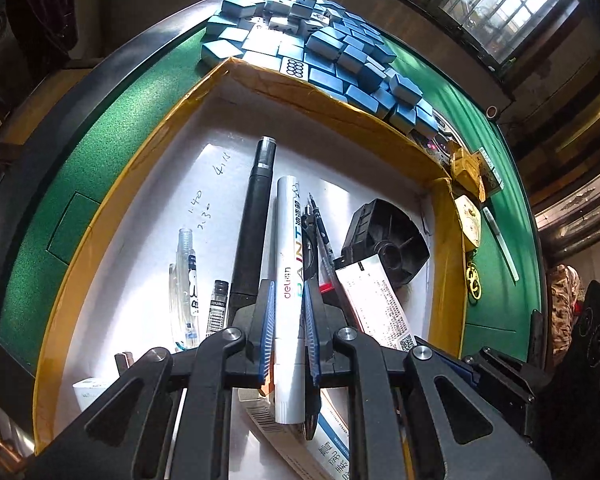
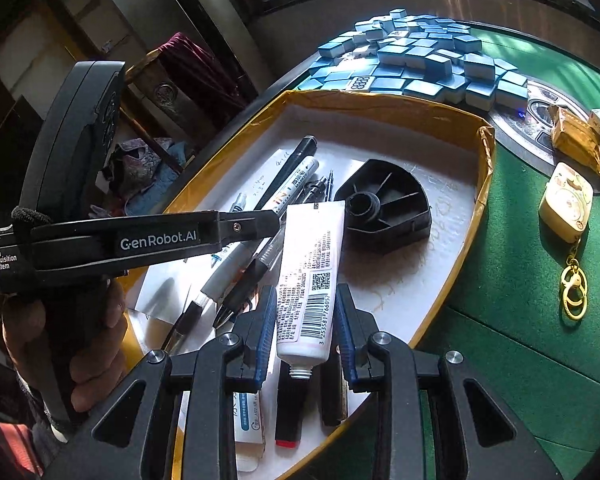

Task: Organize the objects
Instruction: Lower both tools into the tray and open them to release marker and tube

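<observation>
Pens, a marker and a tube are being gathered in a yellow-rimmed box (image 1: 140, 148) on the green table (image 1: 112, 120).

Going left to right: a clear pen (image 1: 188, 276) is lying at the box's left on the white floor, and a long black marker (image 1: 256, 216) is lying just beside it. The left hand-held gripper (image 1: 287, 292) is pinching a white paint marker (image 1: 290, 264), holding it over the box. A black plastic part (image 1: 384, 236) is sitting at the right of the box. The right hand-held gripper (image 2: 305, 300) is clamping a white tube (image 2: 310, 272), its open neck pointing near. Blue mahjong tiles (image 1: 332, 52) are piled at the far side, and a cream keychain (image 2: 566, 204) is resting on the table to the right.
</observation>
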The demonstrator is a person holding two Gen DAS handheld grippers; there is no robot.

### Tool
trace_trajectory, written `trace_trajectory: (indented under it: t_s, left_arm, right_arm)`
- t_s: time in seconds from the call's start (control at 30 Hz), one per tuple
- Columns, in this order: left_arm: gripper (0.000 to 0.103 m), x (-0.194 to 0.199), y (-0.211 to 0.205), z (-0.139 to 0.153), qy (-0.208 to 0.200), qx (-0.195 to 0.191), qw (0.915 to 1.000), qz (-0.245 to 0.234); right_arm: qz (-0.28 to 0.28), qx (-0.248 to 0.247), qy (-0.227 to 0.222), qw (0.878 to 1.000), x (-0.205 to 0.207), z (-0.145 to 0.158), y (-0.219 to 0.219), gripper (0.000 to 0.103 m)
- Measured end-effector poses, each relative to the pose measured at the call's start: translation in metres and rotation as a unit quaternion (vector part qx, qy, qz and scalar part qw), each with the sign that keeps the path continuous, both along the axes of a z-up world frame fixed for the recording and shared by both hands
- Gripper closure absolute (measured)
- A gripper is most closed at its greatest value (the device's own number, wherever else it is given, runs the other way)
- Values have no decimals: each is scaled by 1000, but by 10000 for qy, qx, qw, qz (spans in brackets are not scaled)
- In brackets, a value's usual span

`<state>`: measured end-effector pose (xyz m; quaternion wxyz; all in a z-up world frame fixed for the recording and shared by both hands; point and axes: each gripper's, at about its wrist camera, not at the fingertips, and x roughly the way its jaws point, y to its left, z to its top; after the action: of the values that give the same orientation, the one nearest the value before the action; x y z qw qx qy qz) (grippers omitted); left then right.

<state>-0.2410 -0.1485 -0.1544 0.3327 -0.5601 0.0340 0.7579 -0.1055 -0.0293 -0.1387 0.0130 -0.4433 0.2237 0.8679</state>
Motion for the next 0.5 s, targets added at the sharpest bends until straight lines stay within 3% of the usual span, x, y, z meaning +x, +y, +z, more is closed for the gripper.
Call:
trace_trajectory:
  t_s: [0.5]
  left_arm:
    - [91,1,1,-2,17,-143,9999,70]
  right_arm:
    - [152,-69,-48,9998,0,1,-5,77]
